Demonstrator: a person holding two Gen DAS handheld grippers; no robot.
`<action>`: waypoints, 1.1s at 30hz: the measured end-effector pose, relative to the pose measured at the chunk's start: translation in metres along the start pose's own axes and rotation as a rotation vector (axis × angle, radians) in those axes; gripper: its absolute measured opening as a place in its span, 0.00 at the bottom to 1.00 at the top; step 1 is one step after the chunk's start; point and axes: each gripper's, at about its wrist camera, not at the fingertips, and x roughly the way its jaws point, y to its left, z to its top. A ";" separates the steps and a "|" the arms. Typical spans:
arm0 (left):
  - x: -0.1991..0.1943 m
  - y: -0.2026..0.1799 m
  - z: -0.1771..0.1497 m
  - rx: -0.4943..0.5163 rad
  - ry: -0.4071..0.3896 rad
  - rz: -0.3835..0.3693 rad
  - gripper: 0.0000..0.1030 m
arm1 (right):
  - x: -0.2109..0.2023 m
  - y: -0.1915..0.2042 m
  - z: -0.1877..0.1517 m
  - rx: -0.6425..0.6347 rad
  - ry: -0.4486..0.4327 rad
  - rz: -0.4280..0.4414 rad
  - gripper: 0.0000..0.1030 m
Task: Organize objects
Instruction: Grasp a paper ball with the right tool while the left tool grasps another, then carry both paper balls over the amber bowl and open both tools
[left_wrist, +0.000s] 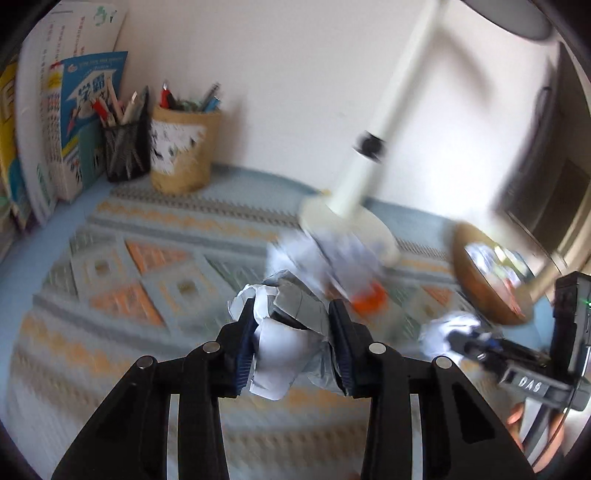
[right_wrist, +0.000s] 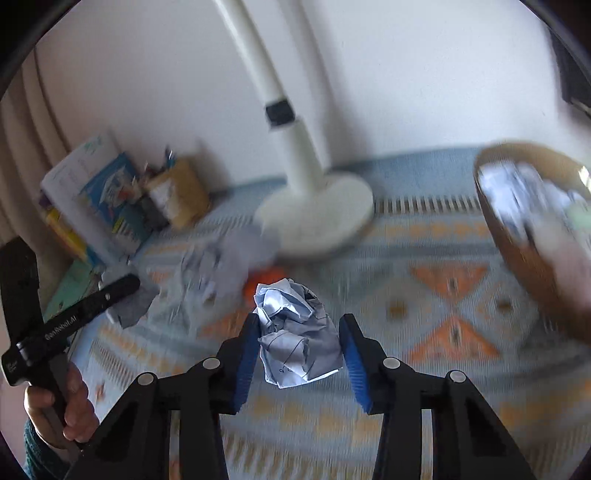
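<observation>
Each hand holds a pair of tongs, and each pair is squeezed shut on a ball of scrunched paper. The left gripper (left_wrist: 291, 347) pinches a grey and white paper wad (left_wrist: 288, 332). The right gripper (right_wrist: 300, 354) pinches a pale blue paper ball (right_wrist: 299, 332). Both balls are up off the patterned cloth (left_wrist: 122, 266).

More scrunched paper (right_wrist: 221, 258) lies by the white lamp base (right_wrist: 317, 214), with something orange beside it. The wooden bowl (right_wrist: 524, 258) on the right already has paper in it — I think these balls go there too.

Paper is light and springy, so a fast swing could shake a ball loose. The two tongs are close and could bump.

Only the left view shows the pen cups (left_wrist: 159, 147) clearly — the right view shows the bowl better.
</observation>
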 end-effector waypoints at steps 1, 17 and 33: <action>-0.005 -0.009 -0.014 -0.003 0.008 -0.010 0.34 | -0.006 0.001 -0.011 0.000 0.018 0.007 0.41; 0.008 -0.073 -0.081 0.151 0.035 0.125 0.34 | -0.031 0.006 -0.089 -0.141 0.056 -0.067 0.61; 0.008 -0.075 -0.082 0.161 0.033 0.142 0.36 | -0.024 0.002 -0.084 -0.062 0.108 0.006 0.59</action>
